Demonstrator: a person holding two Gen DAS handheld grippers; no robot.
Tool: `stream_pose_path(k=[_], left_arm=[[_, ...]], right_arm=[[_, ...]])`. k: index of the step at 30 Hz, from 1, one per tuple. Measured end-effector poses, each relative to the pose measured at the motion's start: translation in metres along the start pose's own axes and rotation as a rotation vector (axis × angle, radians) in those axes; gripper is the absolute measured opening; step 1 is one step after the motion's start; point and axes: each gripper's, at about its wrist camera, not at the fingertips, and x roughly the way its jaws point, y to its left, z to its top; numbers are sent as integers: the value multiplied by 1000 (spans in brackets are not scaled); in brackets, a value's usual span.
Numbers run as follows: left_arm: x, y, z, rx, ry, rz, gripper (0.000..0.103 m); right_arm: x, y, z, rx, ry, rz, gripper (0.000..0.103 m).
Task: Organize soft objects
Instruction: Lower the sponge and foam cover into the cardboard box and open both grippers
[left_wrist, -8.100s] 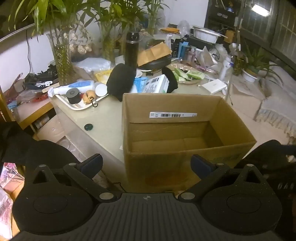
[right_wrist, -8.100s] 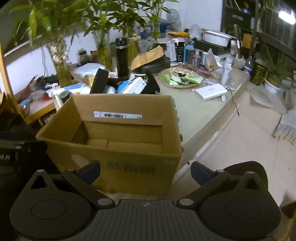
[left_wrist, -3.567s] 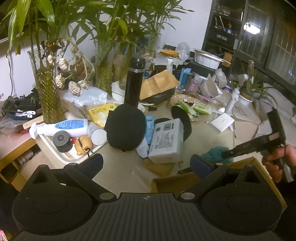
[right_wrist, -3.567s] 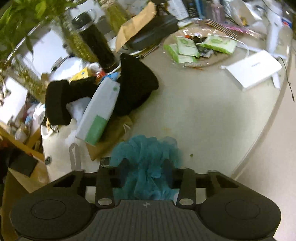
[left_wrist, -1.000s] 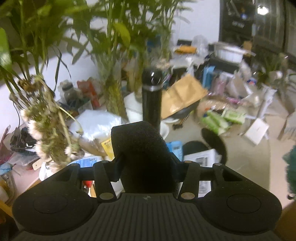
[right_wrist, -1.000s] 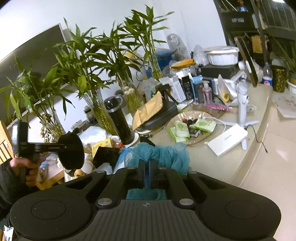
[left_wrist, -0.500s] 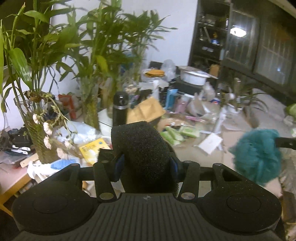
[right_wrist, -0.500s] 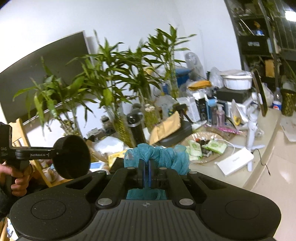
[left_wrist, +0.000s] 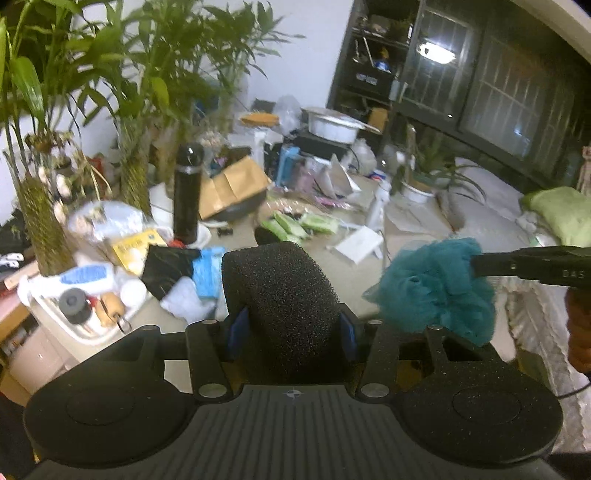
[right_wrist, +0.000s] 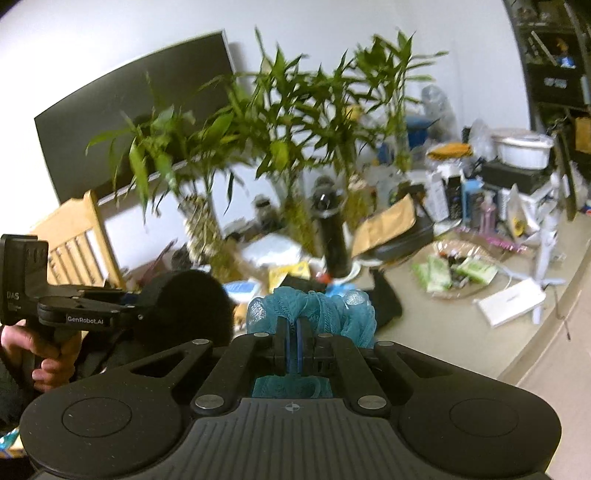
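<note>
Filling the left gripper (left_wrist: 291, 328), a black sponge (left_wrist: 280, 295) hiding its pads; right gripper (right_wrist: 291, 343) pinching teal mesh pouf (right_wrist: 314, 306).

The sponge (left_wrist: 284, 295) is coarse, matt black foam (open-pored). The bath puff (left_wrist: 439, 284) is gathered teal mesh netting. The flask (left_wrist: 187, 192) looks smooth and dark with a slight sheen. The tabletop (left_wrist: 343, 273) is pale and smooth, and the chair (right_wrist: 77, 243) is light wood.

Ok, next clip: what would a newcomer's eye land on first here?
Probably the two soft things held in mid-air: a black sponge squeezed in the left gripper, and a teal bath pouf pinched in the right gripper. Behind them, a cluttered table with tall bamboo plants at its far side.
</note>
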Motion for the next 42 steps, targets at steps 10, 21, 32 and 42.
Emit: stream_pose_path(k=[10, 21, 32, 42], left_arm=[[12, -1, -35, 9, 80, -47, 49], [25, -10, -48, -64, 137, 41, 49], [45, 4, -51, -408, 171, 87, 66], [28, 5, -52, -355, 113, 66, 83]], right_arm=[[19, 8, -38, 47, 105, 54, 6], [31, 12, -46, 62, 146, 45, 6], [44, 3, -52, 121, 181, 35, 14], [34, -11, -54, 162, 102, 58, 102]])
